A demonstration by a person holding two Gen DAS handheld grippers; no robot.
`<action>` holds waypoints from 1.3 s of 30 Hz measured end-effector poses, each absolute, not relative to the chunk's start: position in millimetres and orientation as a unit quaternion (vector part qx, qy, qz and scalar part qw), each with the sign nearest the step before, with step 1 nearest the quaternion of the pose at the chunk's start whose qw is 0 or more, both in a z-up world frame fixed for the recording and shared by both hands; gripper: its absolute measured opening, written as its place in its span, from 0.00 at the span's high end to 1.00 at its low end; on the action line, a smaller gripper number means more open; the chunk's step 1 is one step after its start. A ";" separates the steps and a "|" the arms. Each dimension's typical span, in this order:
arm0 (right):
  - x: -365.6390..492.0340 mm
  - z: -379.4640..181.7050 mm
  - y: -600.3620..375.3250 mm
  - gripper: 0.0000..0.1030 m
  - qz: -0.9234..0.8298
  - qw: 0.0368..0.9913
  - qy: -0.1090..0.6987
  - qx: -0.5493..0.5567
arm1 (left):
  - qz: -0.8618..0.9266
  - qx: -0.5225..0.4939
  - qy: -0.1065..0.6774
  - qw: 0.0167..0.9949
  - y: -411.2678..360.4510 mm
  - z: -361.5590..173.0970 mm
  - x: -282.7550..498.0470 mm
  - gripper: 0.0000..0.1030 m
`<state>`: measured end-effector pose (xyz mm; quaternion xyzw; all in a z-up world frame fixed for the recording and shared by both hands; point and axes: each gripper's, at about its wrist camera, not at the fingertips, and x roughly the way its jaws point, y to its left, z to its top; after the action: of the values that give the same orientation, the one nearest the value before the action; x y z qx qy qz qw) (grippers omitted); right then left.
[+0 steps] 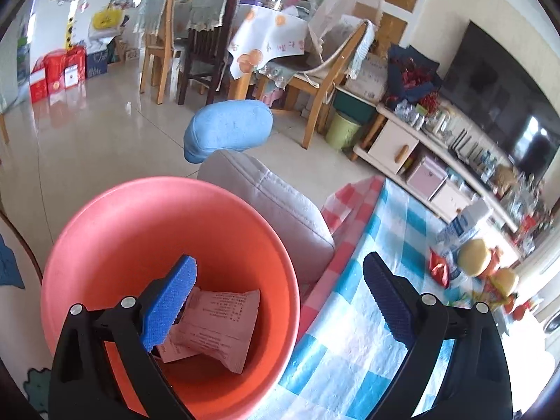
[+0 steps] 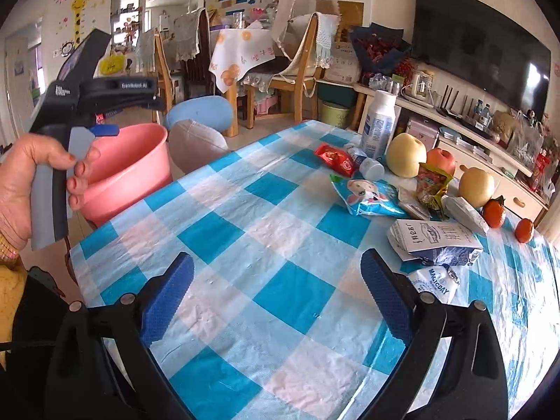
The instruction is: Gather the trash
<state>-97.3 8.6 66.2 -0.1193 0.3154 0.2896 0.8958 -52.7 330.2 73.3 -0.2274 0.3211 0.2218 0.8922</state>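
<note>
1. Left gripper (image 1: 278, 301) spread wide, nothing between the pads, poised over the pink bucket (image 1: 105, 231); bucket off the table edge, beside a grey cushioned seat (image 1: 280, 203).
2. Two pale pink wrappers (image 1: 213, 325) lying at the bucket bottom; judged as trash already dropped in, so left side looks done for this piece.
3. Right gripper (image 2: 276, 297) also spread, empty, hovering above bare checked tablecloth (image 2: 266, 217); no contact with anything.
4. Remaining trash clustered at the far right of the table: crushed milk carton (image 2: 437, 241), white MAGICDAY sachet (image 2: 434, 285) just beside it, blue cartoon snack bag (image 2: 371, 197), red wrapper (image 2: 334, 159), green-red packet (image 2: 430, 182).
5. Likely next: right gripper to the carton or sachet, nearest to its fingers; best approached low and flat, pinching a raised crumpled edge, not the flat panel; thin film likely to slip or drag the tablecloth.
6. Keep clear of fruit: yellow pears (image 2: 406, 155), red apple (image 2: 442, 159), tangerines (image 2: 495, 211); round, prone to roll if nudged; white bottle (image 2: 379, 122) upright, could tip.
7. Left hand (image 2: 31, 189) gripping the left tool handle in the right wrist view, near the bucket rim; better kept out of the transfer path.
8. Surface: blue-white checked plastic cloth, wrinkled, glossy; pink check on the overhang.
9. Room: cluttered living space; dining chairs (image 2: 297, 66) and covered table behind, dark TV (image 2: 483, 45) on a low white cabinet, pale tiled floor (image 1: 87, 140), blue cushion (image 1: 227, 129), green bin (image 1: 343, 129).
</note>
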 end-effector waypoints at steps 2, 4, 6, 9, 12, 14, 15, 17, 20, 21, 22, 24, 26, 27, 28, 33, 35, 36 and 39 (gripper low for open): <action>-95.4 67.4 2.7 0.06 0.291 0.896 0.316 -0.113 | 0.222 -0.213 0.328 0.893 323.6 71.4 -48.5 0.08; -94.1 68.6 -2.9 0.06 0.291 0.897 0.315 -0.110 | 0.219 -0.198 0.330 0.896 317.4 71.2 -44.6 0.08; -93.0 69.4 -8.5 0.06 0.289 0.898 0.313 -0.108 | 0.215 -0.174 0.332 0.902 307.4 71.1 -40.1 0.08; -90.0 70.8 -20.4 0.06 0.283 0.901 0.313 -0.102 | 0.212 -0.140 0.341 0.905 293.8 70.5 -32.3 0.08; -86.2 73.4 -32.4 0.06 0.276 0.904 0.313 -0.094 | 0.203 -0.115 0.349 0.908 280.8 69.4 -25.8 0.08; -83.2 77.1 -42.4 0.06 0.271 0.907 0.309 -0.086 | 0.195 -0.107 0.352 0.909 272.8 69.6 -22.4 0.08; -81.7 79.0 -47.5 0.06 0.269 0.909 0.308 -0.083 | 0.191 -0.104 0.353 0.910 268.0 69.4 -20.7 0.08; -78.5 81.7 -56.7 0.06 0.263 0.912 0.307 -0.077 | 0.179 -0.102 0.352 0.913 258.5 69.8 -19.3 0.08; -73.1 86.8 -72.7 0.05 0.255 0.915 0.305 -0.067 | 0.161 -0.096 0.340 0.922 242.8 74.4 -17.1 0.08; -71.3 89.0 -78.5 0.05 0.251 0.917 0.303 -0.063 | 0.153 -0.098 0.333 0.925 236.8 76.7 -15.9 0.08; -69.9 91.1 -83.3 0.05 0.249 0.918 0.302 -0.060 | 0.144 -0.102 0.331 0.927 231.4 77.6 -13.2 0.08; -66.5 95.2 -94.7 0.05 0.245 0.921 0.300 -0.048 | 0.121 -0.111 0.330 0.929 220.0 80.1 -5.5 0.08; -63.3 96.6 -104.2 0.05 0.239 0.922 0.301 -0.039 | 0.102 -0.112 0.336 0.930 204.6 79.9 6.8 0.08; -61.4 96.5 -108.4 0.05 0.237 0.922 0.303 -0.035 | 0.093 -0.112 0.341 0.929 196.4 79.2 14.3 0.08; -58.7 96.4 -113.1 0.05 0.234 0.922 0.308 -0.030 | 0.082 -0.113 0.345 0.928 188.1 79.0 21.7 0.08; -50.7 97.5 -132.6 0.05 0.230 0.918 0.322 -0.005 | 0.047 -0.098 0.361 0.926 141.5 78.7 78.5 0.08; -48.4 97.0 -139.5 0.05 0.229 0.917 0.328 0.007 | 0.040 -0.100 0.369 0.923 127.5 76.0 103.5 0.08; -47.1 97.3 -143.9 0.05 0.228 0.916 0.329 0.011 | 0.039 -0.099 0.374 0.921 121.5 73.4 116.3 0.08; -43.1 97.2 -153.4 0.05 0.219 0.918 0.331 0.016 | 0.047 -0.091 0.394 0.913 107.6 61.8 155.0 0.08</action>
<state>-43.1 -153.4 97.2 0.0158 0.3309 0.2195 0.9176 155.0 107.6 61.8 -0.0907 0.3939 0.0465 0.9135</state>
